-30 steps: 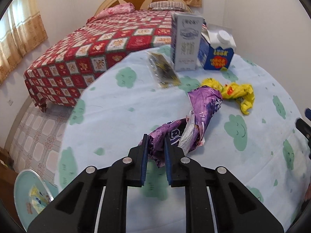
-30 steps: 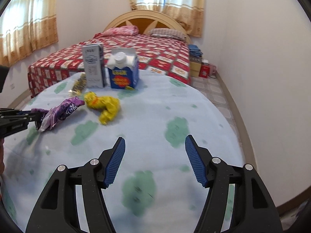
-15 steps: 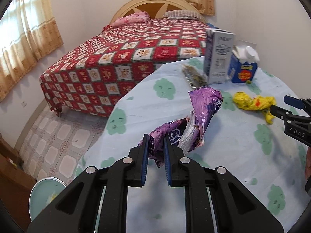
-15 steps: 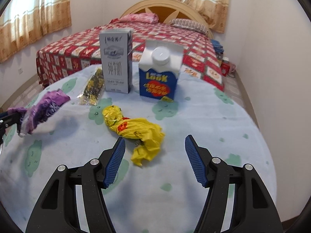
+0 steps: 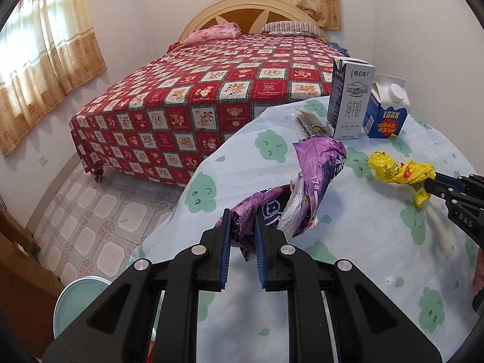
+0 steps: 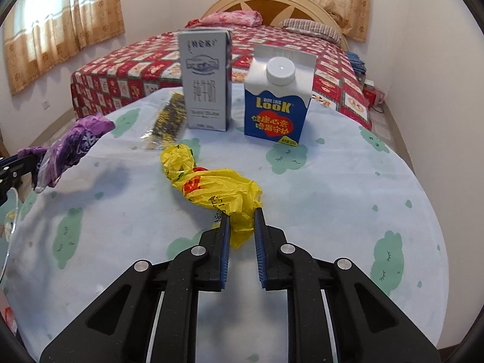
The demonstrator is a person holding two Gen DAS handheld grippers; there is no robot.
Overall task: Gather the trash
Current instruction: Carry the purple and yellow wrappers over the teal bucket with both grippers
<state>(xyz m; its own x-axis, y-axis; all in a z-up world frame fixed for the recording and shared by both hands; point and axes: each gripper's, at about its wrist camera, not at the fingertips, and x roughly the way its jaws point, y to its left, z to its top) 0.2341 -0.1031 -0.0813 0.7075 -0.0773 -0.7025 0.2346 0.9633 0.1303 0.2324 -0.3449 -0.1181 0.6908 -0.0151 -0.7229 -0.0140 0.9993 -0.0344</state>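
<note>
At twelve o'clock of the right claw [image 6: 240, 227], the yellow bag [image 6: 211, 187] is pinched on the counter [image 6: 348, 196]; the left claw [image 5: 242, 227] grips the purple wrapper [image 5: 305, 187] — lifting and binning are judged next.

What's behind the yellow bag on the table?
Behind the yellow bag stand a grey milk carton and a blue Look carton, with a flat clear wrapper beside them. The table behind the cartons is hidden.

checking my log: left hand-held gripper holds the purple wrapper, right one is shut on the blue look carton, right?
Not quite. The right wrist view shows the right hand-held gripper shut on the yellow bag; the blue carton stands untouched. The left hand-held gripper holds the purple wrapper.
</note>
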